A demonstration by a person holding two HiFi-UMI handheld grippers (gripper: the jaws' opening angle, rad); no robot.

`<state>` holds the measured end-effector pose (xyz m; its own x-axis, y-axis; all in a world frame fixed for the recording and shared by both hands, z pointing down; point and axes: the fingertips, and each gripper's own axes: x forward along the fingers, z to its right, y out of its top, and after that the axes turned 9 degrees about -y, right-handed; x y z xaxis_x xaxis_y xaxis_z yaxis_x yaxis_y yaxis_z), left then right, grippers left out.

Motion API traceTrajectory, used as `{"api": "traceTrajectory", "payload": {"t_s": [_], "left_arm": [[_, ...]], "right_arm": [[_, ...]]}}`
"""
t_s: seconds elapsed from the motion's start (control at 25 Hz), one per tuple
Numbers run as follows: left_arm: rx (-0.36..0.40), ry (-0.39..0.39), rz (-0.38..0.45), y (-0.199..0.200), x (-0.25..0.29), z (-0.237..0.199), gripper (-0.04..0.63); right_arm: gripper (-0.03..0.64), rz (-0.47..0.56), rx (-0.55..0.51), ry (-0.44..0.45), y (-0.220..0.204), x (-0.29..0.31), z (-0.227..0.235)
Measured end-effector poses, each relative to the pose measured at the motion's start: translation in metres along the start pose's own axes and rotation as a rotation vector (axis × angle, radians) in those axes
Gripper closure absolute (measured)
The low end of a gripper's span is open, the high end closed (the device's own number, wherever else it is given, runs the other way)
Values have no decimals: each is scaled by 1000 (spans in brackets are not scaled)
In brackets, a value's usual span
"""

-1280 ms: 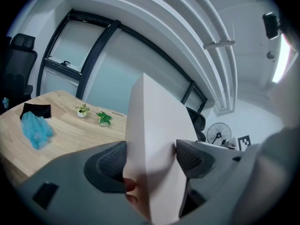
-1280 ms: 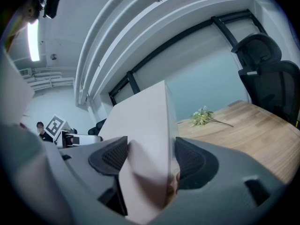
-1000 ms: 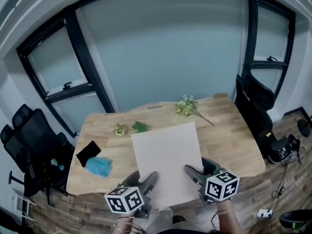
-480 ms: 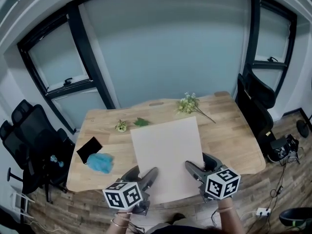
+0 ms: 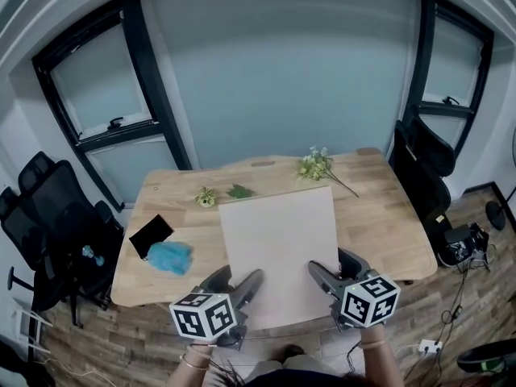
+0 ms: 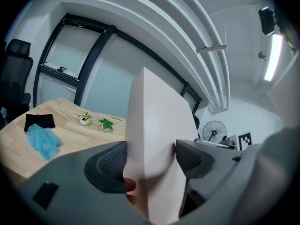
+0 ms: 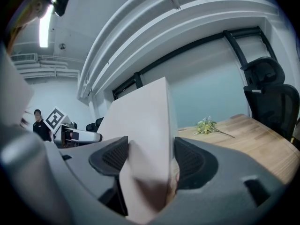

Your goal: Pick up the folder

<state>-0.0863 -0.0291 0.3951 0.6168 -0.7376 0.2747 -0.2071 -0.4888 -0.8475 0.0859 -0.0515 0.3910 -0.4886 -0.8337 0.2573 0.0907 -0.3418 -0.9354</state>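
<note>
Pale folder held up over near side of tabletop; left gripper and right gripper each have fingers clamped on its near edge; likely light, thin, bowing between pads; smooth cover may slip; two spread holds suit it.

Wall: I see a plain pale blue-grey wall across the upper centre.
Windows: black-framed windows, one upper left, one upper right.
Floor: wood-plank floor, lower right and lower left.
Furniture: light wooden tabletop mid-frame; black office chair far left, another at right.
Light: in the left gripper view I get a lit strip lamp, upper right.
</note>
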Motion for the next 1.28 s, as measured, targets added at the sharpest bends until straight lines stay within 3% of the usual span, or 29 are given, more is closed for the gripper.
{"api": "traceTrajectory", "payload": {"t_s": [1.28], "left_arm": [[3, -40, 18, -32, -89, 15, 273]], "right_arm": [[307, 10, -76, -38, -26, -63, -75]]}}
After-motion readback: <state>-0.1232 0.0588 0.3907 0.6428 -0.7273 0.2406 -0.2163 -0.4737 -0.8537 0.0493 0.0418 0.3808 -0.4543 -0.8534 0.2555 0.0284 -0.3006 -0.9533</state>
